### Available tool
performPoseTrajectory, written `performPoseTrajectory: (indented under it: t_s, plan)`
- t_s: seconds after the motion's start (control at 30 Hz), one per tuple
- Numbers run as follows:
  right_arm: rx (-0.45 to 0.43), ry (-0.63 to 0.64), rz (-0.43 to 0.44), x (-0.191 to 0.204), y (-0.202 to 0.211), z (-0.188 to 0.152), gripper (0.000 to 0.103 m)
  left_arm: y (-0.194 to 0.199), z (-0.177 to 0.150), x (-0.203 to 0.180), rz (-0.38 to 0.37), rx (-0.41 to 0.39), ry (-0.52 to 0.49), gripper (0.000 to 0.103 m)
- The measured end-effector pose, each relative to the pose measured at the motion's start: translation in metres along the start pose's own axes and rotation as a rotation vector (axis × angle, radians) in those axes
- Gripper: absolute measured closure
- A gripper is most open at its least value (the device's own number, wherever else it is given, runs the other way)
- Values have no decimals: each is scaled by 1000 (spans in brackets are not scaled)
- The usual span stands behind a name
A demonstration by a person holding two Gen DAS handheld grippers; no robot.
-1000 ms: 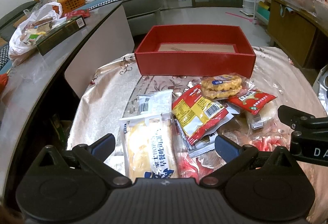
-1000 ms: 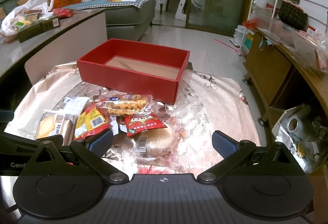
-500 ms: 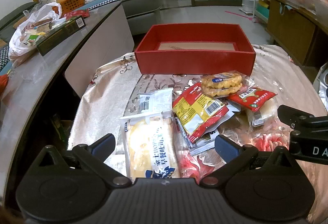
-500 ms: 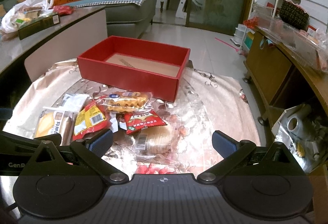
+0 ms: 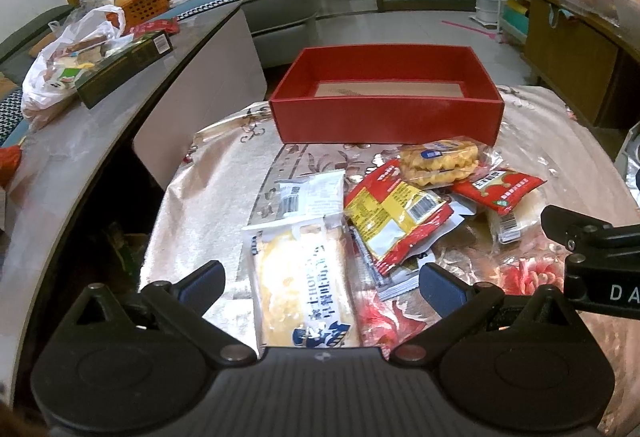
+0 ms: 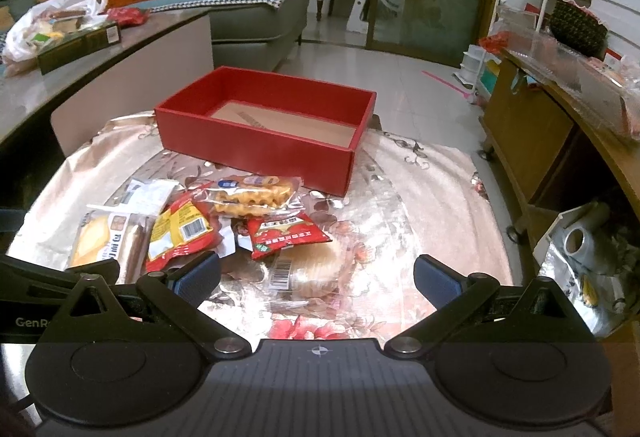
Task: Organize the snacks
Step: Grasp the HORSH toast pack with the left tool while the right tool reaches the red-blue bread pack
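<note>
Floral cloth (image 6: 420, 197) covers the low table that carries everything relevant, and we take the red box (image 5: 386, 115) at its far side as the landmark for all positions. Nearest to us, the left gripper (image 5: 320, 283) has its jaws spread wide and holds nothing; the right gripper (image 6: 316, 277) is likewise spread and empty. Directly ahead of the left gripper, on the near side of the red box, lies the yellow bread packet (image 5: 304, 277), its near end between the open fingers, though we cannot tell whether they touch it. Its long axis runs toward the box, in line with the fingers, so we judge that a closure would bear across its width. Farther toward the box sit the white packet (image 5: 308, 193) and the red-and-yellow packet (image 5: 394, 217), overlapping the bread packet's right edge. Ahead of the right gripper we find the round pale cake packet (image 6: 308, 265), partly under the red sachet (image 6: 286, 235). Closest to the box's near wall rests the waffle packet (image 6: 250, 195). The box itself appears empty, so we judge that sorting has not started. The left gripper is nearer the bread packet; the right gripper is nearer the cake packet.
</note>
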State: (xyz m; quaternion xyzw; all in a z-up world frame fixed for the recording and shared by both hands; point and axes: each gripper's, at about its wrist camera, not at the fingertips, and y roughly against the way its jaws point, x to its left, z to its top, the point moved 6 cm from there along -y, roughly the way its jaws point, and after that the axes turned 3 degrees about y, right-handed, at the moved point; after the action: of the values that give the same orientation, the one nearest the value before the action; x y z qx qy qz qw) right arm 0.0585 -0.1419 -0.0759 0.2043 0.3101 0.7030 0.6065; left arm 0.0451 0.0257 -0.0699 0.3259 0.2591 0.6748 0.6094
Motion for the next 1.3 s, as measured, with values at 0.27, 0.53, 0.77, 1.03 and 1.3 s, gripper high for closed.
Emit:
performPoseTrajectory:
  t_s: [0.27,0.53,0.77,1.03,1.3]
  plan:
    - [50,50,83,30,-10,-2,0,3,-5,41,13,32,39,5]
    - [199,231,239,107,-30,-35,0,10,-1,92,7,30,195,5]
    - [260,352,328,138,-28,-55,0,17,0,101,-52,13,219,4]
    - [319,355,282,104,-23,-83,0,-35,-9,56,-63,155,183,5]
    - [336,338,282,93,-26,-101,0,-73,-12,40,37,181,181,5]
